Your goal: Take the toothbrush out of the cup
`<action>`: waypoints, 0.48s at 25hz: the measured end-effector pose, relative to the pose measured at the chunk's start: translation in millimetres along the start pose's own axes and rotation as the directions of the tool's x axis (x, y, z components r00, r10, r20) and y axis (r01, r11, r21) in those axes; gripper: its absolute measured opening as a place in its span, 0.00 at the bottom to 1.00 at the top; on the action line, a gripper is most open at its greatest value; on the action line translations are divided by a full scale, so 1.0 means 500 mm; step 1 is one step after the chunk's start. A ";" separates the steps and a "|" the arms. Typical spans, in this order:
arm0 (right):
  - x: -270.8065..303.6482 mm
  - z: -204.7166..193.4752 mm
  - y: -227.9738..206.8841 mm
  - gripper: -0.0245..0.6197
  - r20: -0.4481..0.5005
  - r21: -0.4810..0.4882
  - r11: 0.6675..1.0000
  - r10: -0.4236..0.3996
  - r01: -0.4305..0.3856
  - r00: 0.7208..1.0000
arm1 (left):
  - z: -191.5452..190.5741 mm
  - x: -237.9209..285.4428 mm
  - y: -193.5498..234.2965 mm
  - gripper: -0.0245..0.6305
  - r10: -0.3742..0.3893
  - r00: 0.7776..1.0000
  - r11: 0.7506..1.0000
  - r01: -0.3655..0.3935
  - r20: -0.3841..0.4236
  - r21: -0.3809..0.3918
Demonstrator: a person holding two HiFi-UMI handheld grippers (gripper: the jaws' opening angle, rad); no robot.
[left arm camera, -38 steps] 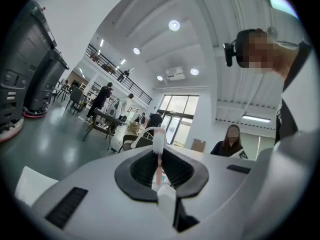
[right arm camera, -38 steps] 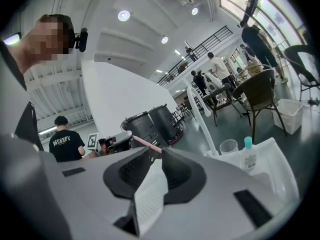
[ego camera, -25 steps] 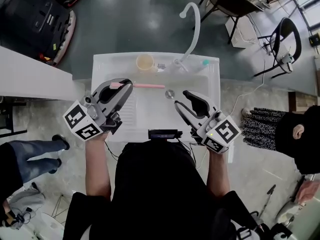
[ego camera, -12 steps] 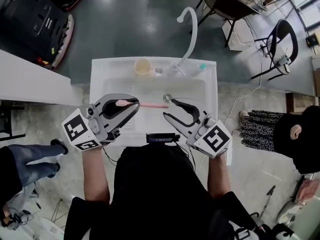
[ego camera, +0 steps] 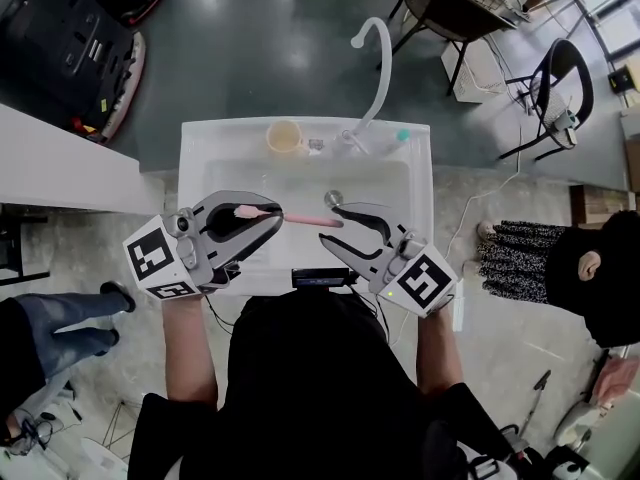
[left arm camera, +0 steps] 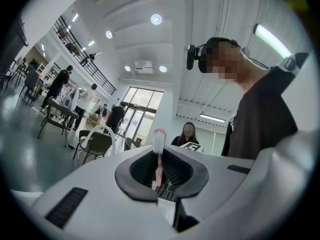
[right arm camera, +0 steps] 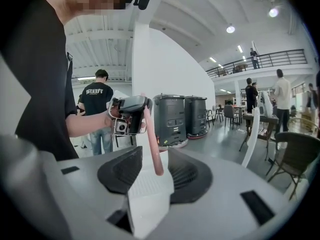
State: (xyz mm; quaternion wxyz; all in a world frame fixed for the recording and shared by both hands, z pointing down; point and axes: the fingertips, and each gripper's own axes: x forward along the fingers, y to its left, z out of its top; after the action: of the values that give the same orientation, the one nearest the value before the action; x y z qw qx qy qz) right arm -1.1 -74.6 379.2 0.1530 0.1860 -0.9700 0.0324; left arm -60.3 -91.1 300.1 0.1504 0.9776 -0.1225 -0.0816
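A pink toothbrush (ego camera: pixel 305 218) lies level over the white sink (ego camera: pixel 196 154), out of the beige cup (ego camera: pixel 286 136) that stands on the sink's back ledge. My left gripper (ego camera: pixel 272 220) is shut on the brush near its bristle end. In the left gripper view the white bristles (left arm camera: pixel 159 134) stick up past the left gripper (left arm camera: pixel 161 170). My right gripper (ego camera: pixel 330 226) faces it from the right with its jaws apart. The handle's free end (right arm camera: pixel 156 168) sits in the gap of the right gripper (right arm camera: pixel 152 173), and the pads are not pressing on it.
A curved white faucet (ego camera: pixel 373 66) rises behind the basin, with a small teal item (ego camera: pixel 404 134) beside its base. A black device (ego camera: pixel 324 276) sits at the sink's front edge. A person (ego camera: pixel 590 268) stands at the right, near chairs (ego camera: pixel 560 88).
Both grippers have come nearer to the person, carrying the toothbrush away from the cup. The right gripper has rolled and closed in, so the handle end now lies between its jaws.
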 end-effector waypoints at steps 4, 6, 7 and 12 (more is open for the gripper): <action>-0.001 0.001 0.005 0.28 -0.017 -0.037 0.999 0.019 -0.019 1.000 | -0.001 0.008 -0.012 0.08 -0.036 0.999 0.999 0.036 -0.018 0.007; -0.001 0.004 0.008 0.28 -0.024 -0.050 0.998 0.034 -0.035 0.999 | 0.001 0.010 -0.015 0.08 -0.047 0.999 0.999 0.047 -0.017 0.003; -0.001 0.005 0.011 0.28 -0.026 -0.054 0.998 0.044 -0.045 0.999 | 0.001 0.011 -0.016 0.07 -0.051 0.999 0.999 0.051 -0.014 0.000; 0.002 0.006 0.020 0.18 -0.032 -0.078 0.994 0.071 -0.074 0.997 | -0.003 0.010 -0.014 0.07 -0.056 0.998 0.998 0.056 -0.015 -0.003</action>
State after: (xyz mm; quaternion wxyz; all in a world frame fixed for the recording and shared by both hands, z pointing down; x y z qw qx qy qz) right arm -6.6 -66.0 376.8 0.1733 0.1439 -0.9743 0.0023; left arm -53.7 -85.7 298.7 0.1500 0.9811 -0.0940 -0.0786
